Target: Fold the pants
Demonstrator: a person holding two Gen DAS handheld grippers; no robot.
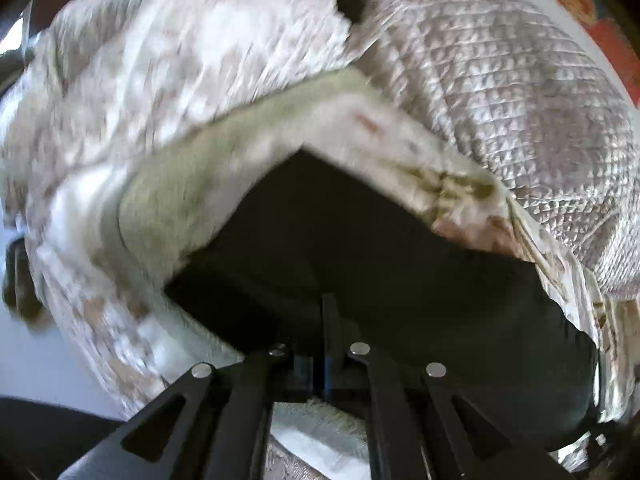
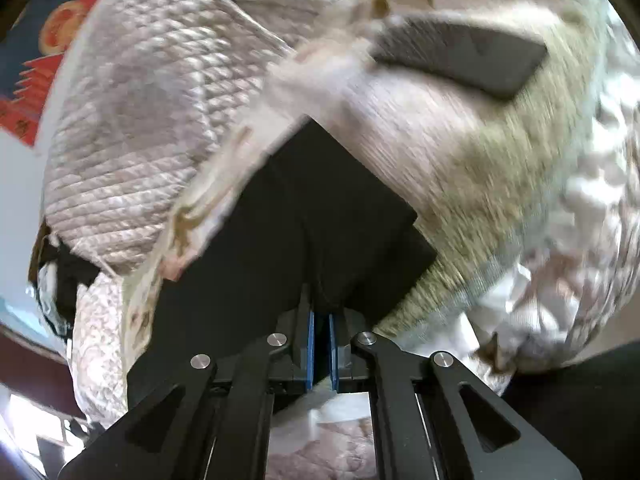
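Note:
The black pants (image 1: 340, 240) lie on a bed as a flat, angular piece of dark cloth. In the left wrist view my left gripper (image 1: 328, 308) is shut, its dark fingers pinching the near edge of the pants. The right wrist view shows the same pants (image 2: 300, 220) with a square corner pointing away. My right gripper (image 2: 320, 304) is shut on the pants' near edge, black cloth caught between its blue pads (image 2: 310, 340). Both views are motion-blurred.
A quilted beige bedspread (image 1: 500, 100) covers the bed, rumpled at the sides. A pale green cloth (image 1: 192, 184) lies under the pants. A dark grey flat thing (image 2: 460, 56) rests on it farther off. A red patterned rug (image 2: 40, 60) shows beyond the bed.

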